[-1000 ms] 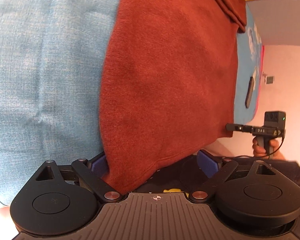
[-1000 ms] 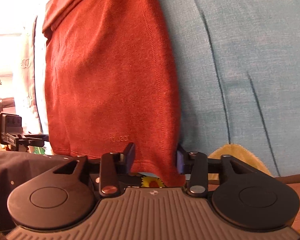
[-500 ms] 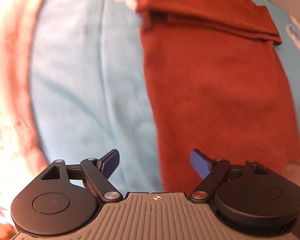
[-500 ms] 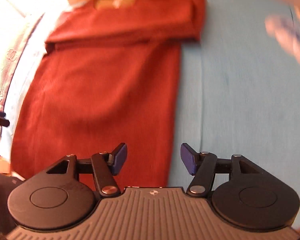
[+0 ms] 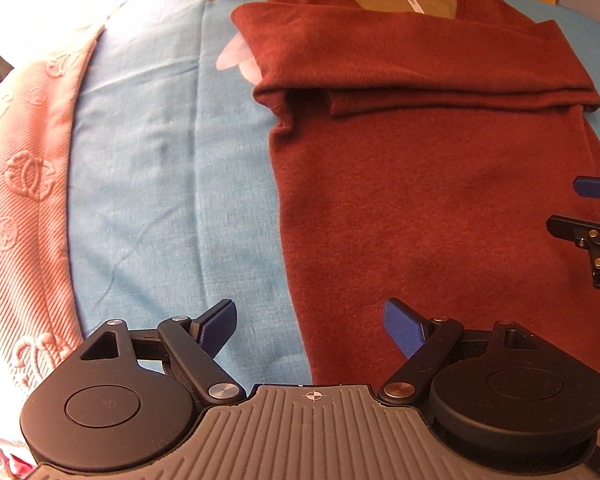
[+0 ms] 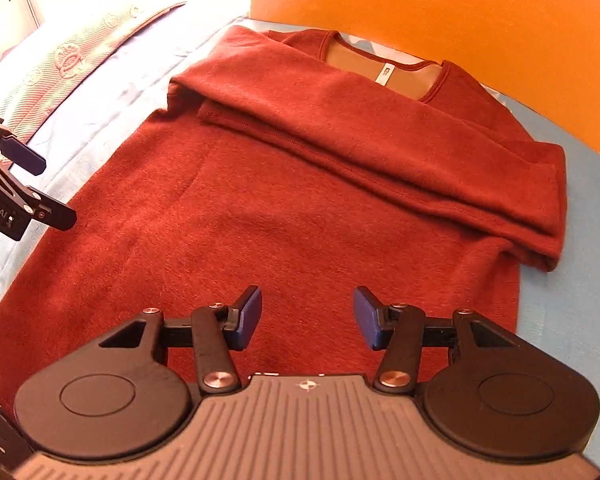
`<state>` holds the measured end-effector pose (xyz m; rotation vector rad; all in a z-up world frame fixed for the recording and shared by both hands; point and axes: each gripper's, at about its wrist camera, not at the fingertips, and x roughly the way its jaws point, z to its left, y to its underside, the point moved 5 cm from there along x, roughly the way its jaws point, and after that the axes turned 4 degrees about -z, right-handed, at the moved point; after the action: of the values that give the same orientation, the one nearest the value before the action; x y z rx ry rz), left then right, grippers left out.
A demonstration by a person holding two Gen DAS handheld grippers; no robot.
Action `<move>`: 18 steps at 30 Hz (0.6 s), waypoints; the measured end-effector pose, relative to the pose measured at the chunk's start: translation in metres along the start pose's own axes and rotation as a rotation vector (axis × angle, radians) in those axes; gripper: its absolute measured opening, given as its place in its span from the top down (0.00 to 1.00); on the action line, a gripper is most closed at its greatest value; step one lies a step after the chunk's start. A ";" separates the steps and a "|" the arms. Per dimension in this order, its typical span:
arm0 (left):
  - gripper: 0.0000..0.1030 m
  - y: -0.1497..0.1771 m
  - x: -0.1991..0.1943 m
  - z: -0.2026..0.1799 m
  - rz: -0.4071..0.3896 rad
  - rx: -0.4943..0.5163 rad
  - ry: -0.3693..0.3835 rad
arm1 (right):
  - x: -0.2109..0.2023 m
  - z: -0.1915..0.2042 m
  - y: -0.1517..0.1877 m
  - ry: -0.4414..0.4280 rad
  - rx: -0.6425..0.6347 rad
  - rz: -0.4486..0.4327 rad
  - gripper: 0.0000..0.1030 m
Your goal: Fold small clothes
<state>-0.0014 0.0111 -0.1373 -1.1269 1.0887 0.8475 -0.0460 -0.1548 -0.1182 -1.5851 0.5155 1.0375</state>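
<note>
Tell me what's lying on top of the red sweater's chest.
Both sleeves are folded across the red sweater, below the neckline. The chest fabric beneath them is covered, so I cannot see it.

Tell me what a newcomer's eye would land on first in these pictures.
The rust-red top dominates, spread flat on the blue sheet with both sleeves folded across the chest below the neckline. An orange board glows behind the collar. In front, both tongs, left and right, hover above the lower part of the top with nothing between their blue pads; the right jaws are closing.
</note>
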 end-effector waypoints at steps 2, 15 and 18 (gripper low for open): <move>0.00 0.001 -0.001 -0.001 -0.001 0.012 -0.001 | 0.003 0.001 0.002 0.007 -0.001 0.005 0.44; 0.00 0.020 0.015 -0.007 0.059 0.053 -0.024 | -0.007 -0.013 0.045 0.028 0.054 0.077 0.40; 0.00 0.043 0.023 -0.005 0.094 0.092 -0.049 | -0.023 -0.026 0.067 0.041 0.067 0.108 0.32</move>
<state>-0.0365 0.0164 -0.1714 -0.9796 1.1356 0.8849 -0.1012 -0.2024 -0.1359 -1.5358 0.6635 1.0594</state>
